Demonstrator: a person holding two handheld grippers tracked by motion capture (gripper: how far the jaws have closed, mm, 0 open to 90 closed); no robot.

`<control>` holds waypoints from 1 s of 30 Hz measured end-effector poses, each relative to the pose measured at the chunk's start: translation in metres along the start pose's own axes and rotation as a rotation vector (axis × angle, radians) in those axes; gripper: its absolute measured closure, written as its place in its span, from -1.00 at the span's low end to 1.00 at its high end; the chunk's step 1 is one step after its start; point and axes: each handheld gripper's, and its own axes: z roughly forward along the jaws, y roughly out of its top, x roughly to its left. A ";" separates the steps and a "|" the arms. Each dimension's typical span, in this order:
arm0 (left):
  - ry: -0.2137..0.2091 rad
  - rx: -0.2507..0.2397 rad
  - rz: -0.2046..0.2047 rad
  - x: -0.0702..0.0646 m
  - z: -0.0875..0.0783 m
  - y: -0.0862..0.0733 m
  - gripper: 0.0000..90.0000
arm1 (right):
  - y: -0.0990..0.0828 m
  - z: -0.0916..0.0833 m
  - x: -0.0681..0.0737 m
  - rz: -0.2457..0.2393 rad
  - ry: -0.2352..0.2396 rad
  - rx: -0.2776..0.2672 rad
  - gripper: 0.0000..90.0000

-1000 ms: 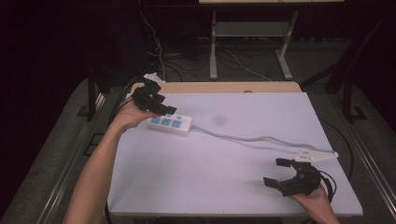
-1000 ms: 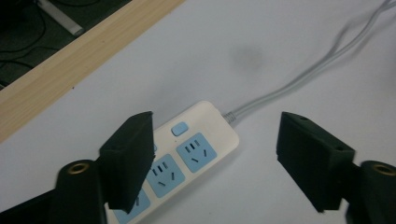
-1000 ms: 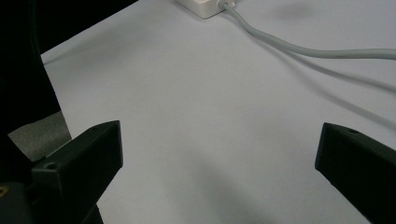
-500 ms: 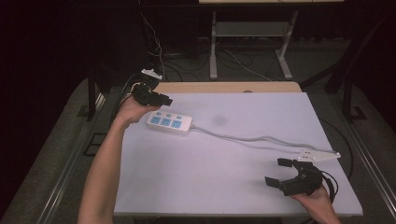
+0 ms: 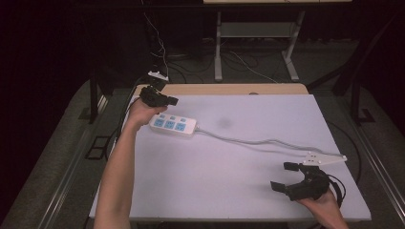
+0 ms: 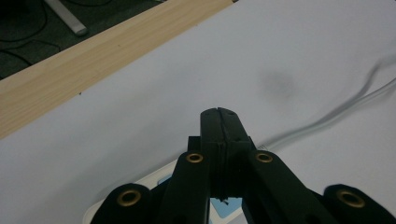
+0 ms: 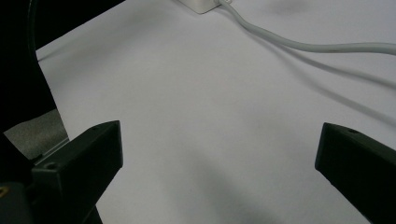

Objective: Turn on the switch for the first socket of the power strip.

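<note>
the left claw [image 5: 165,99] is seen pressed fully together with nothing held, having just been closing, above the far left end of the power strip [image 5: 173,125]. since the earlier frame it has been lowered nearer the strip. the right claw [image 5: 286,175] is held wide apart and empty at the near right. no writing can be read. the strip's cord [image 7: 299,44] is shown close up in the right gripper view.

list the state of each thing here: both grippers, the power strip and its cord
left gripper: jaws shut with nothing between them, just closed, above the strip's end
right gripper: jaws open, empty, near the table's front right
power strip: lying flat, sockets up, nothing plugged in
cord: slack, trailing right across the table
</note>
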 end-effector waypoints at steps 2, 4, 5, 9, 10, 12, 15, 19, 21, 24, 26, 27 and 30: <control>0.001 0.002 -0.006 0.001 0.003 0.000 0.98 | 0.000 0.000 0.000 -0.001 -0.001 0.000 -0.99; -0.002 0.000 -0.012 0.002 0.006 -0.001 0.98 | 0.000 -0.001 0.000 -0.002 -0.001 -0.001 -0.99; -0.002 0.000 -0.012 0.002 0.006 -0.001 0.98 | 0.000 -0.001 0.000 -0.002 -0.001 -0.001 -0.99; 0.002 0.004 -0.017 0.003 0.010 -0.002 0.98 | 0.000 0.000 0.000 -0.002 0.003 0.003 -0.99; -0.002 0.000 -0.016 0.003 0.012 -0.003 0.98 | 0.000 0.000 0.000 -0.003 0.003 0.003 -0.99; -0.005 -0.002 -0.014 0.003 0.016 -0.005 0.98 | 0.000 0.000 0.000 -0.004 0.003 0.002 -0.99; -0.005 0.010 -0.012 0.003 0.019 -0.006 0.98 | 0.000 0.000 0.000 -0.004 0.002 0.002 -0.99; -0.008 0.015 -0.019 0.004 0.026 -0.010 0.98 | 0.000 0.000 0.000 -0.005 0.000 0.005 -0.99; -0.012 0.019 -0.025 0.004 0.029 -0.012 0.98 | 0.000 0.000 0.000 -0.004 -0.001 0.004 -0.99; -0.016 0.026 -0.033 0.004 0.035 -0.016 0.98 | 0.000 0.000 -0.001 -0.005 -0.003 0.003 -0.99; -0.016 0.035 -0.032 0.005 0.037 -0.018 0.98 | 0.000 0.000 -0.001 -0.002 -0.003 0.003 -0.99; -0.016 0.035 -0.032 0.005 0.037 -0.018 0.98 | 0.000 0.000 -0.001 -0.002 -0.003 0.003 -0.99; -0.020 0.042 -0.033 0.004 0.041 -0.020 0.98 | 0.000 0.000 -0.001 -0.004 -0.004 0.004 -0.99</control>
